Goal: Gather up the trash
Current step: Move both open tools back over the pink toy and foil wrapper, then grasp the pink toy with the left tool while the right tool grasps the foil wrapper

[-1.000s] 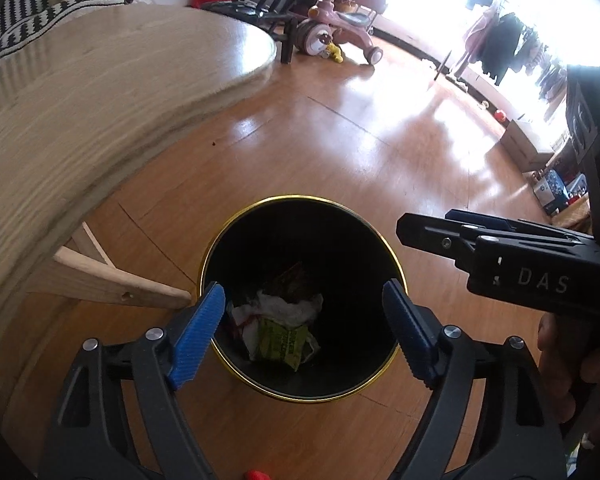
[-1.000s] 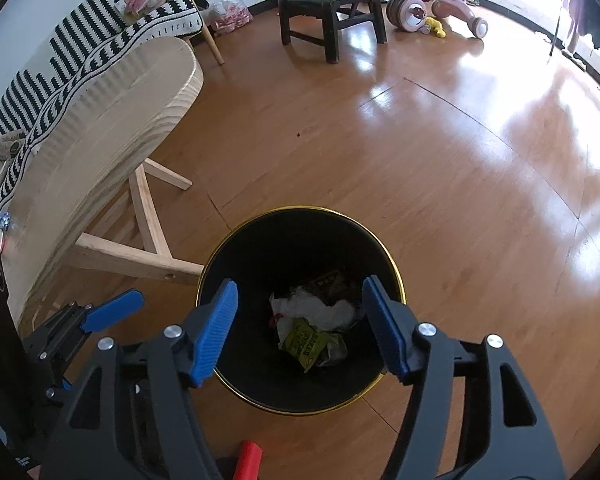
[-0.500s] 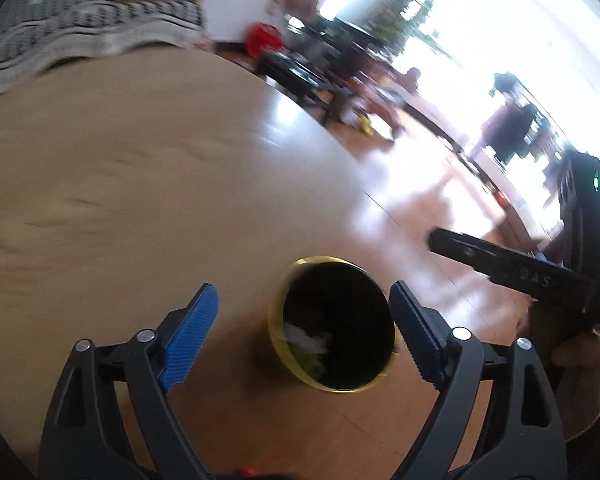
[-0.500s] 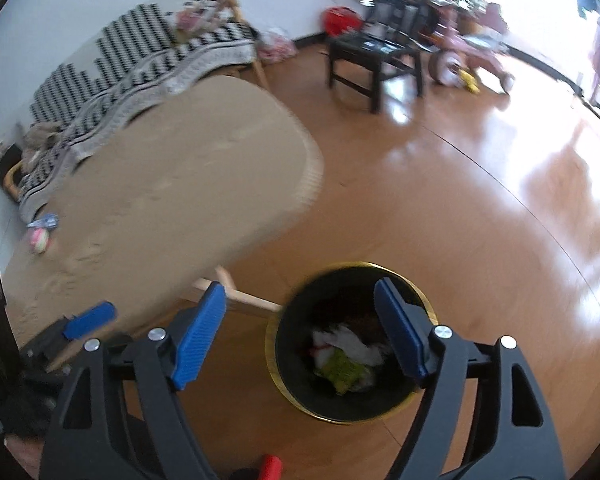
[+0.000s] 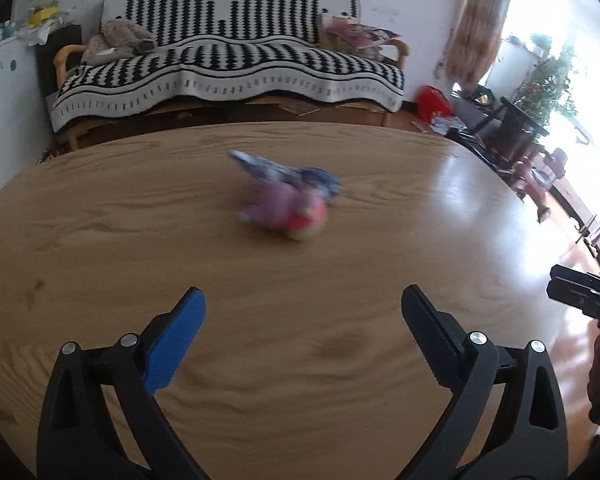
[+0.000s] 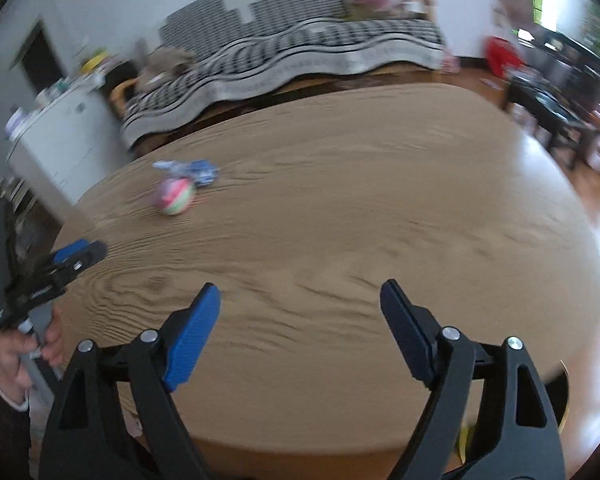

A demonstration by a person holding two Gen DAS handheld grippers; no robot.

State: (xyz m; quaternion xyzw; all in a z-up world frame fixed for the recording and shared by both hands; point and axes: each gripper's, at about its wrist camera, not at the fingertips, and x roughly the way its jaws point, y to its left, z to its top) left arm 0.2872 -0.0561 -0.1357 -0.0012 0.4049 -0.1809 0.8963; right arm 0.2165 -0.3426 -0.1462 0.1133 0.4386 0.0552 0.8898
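Note:
A pink and green crumpled wrapper lies on the round wooden table, with a blue and white wrapper just behind it. Both are blurred. They also show in the right wrist view, the pink one and the blue one, at the table's far left. My left gripper is open and empty above the table, short of the wrappers. My right gripper is open and empty over the table's near side. The gold-rimmed bin peeks out below the table edge at lower right.
A sofa with a black and white striped cover stands behind the table. A white cabinet is at the left. Dark chairs and plants stand by the bright window on the right. Wooden floor lies right of the table.
Both grippers have risen from over the bin and swung up over the table top. The bin has dropped almost out of view and the wrappers have come into view.

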